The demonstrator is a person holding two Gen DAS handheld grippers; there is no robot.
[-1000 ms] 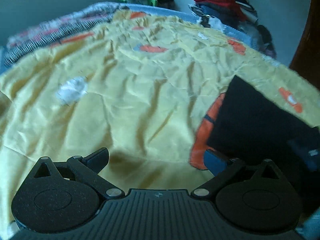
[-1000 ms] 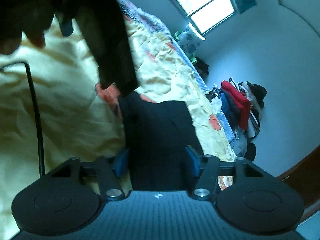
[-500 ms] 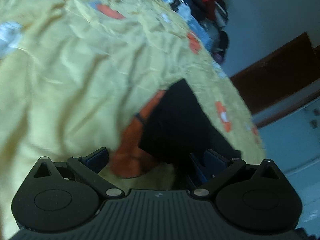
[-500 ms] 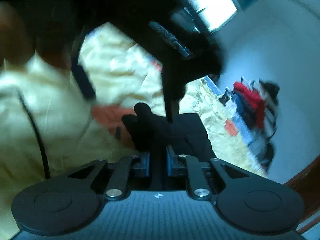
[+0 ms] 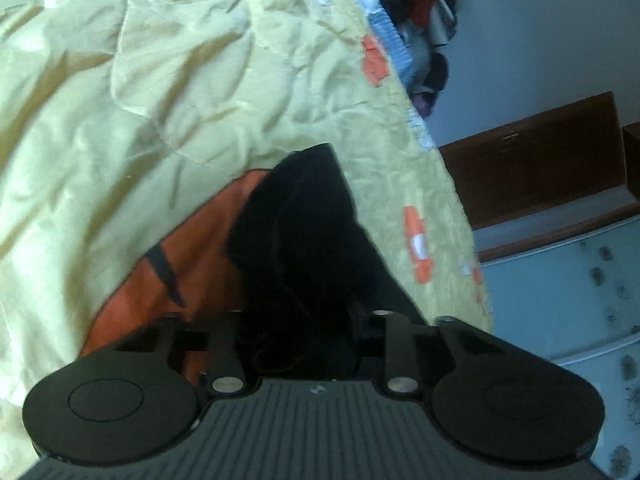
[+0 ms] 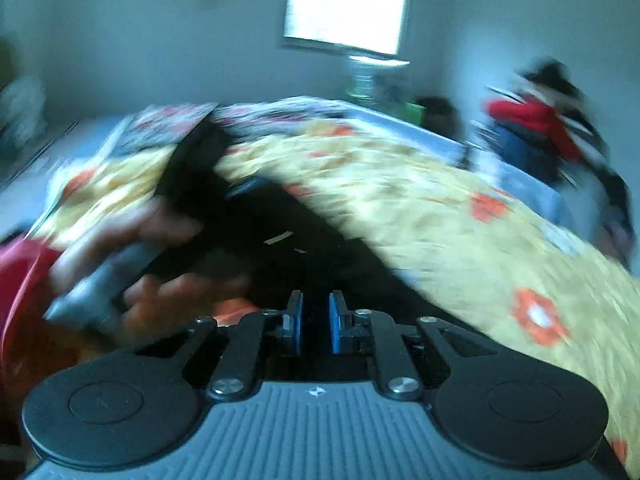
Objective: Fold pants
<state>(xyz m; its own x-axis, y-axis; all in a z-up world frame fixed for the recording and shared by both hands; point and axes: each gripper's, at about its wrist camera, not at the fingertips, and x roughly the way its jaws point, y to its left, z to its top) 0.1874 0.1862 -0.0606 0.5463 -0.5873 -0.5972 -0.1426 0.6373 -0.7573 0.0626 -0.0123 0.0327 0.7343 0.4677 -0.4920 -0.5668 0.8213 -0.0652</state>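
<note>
The left gripper [image 5: 298, 332] has its jaws closed in on a bunch of the black pants [image 5: 304, 240], the cloth filling the gap between them and hiding the pads. From that grip the pants run away across the yellow quilt [image 5: 140, 100] toward the far right edge of the bed, covering part of a large orange patch [image 5: 192, 264] printed on the quilt, just left of the pants.

In the right wrist view (badly blurred) the right gripper [image 6: 314, 324] shows its blue pads [image 6: 335, 326] close together with a narrow gap between them; whether any cloth sits in that gap cannot be told. Dark pants cloth [image 6: 280, 240] lies just beyond the fingertips on the quilt [image 6: 440, 216]. To the near left a hand [image 6: 160, 264] grips a grey handle [image 6: 100, 284], a red sleeve [image 6: 20, 280] behind it.

On the far wall is a bright window [image 6: 346, 12], and a pile of clothes [image 6: 536, 128] stands at the far right beside the bed.
</note>
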